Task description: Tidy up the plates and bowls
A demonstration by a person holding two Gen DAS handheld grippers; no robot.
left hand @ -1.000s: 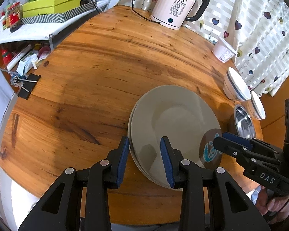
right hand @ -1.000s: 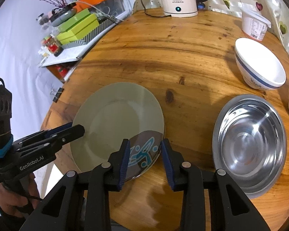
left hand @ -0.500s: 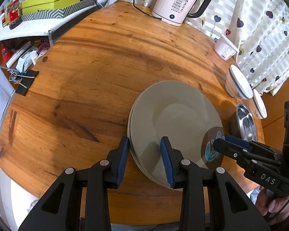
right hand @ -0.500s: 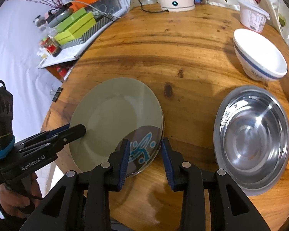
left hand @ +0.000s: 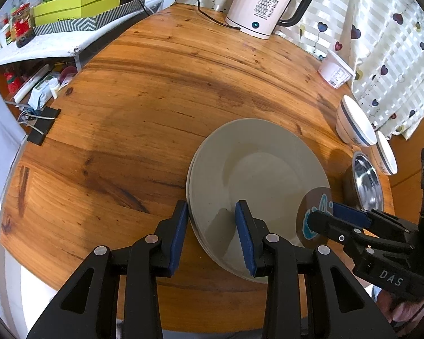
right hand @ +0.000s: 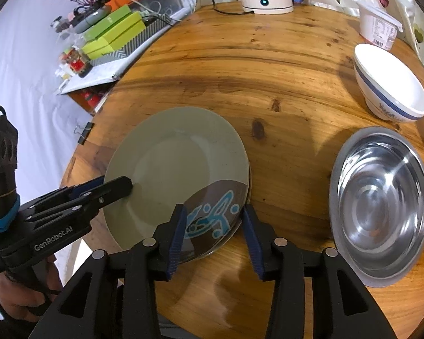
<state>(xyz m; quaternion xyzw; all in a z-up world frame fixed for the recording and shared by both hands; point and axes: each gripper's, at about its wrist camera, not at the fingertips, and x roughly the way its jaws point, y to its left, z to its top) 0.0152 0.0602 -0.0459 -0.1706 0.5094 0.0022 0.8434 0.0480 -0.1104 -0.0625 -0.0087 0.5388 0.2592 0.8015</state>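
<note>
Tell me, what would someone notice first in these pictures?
Probably the big grey plate at the near edge of the round wooden table, with both pairs of tongs at its rim: the left tongs on one side, the right tongs over its brown patch with a blue drawing. Next, the shiny steel bowl to the plate's right, and the white kettle at the table's far edge.

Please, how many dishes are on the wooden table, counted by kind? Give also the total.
Plates: at least 2, in one stack; the exact number does not show
White bowls with a blue band: 2
Steel bowl: 1
Total: at least 5 dishes
</note>
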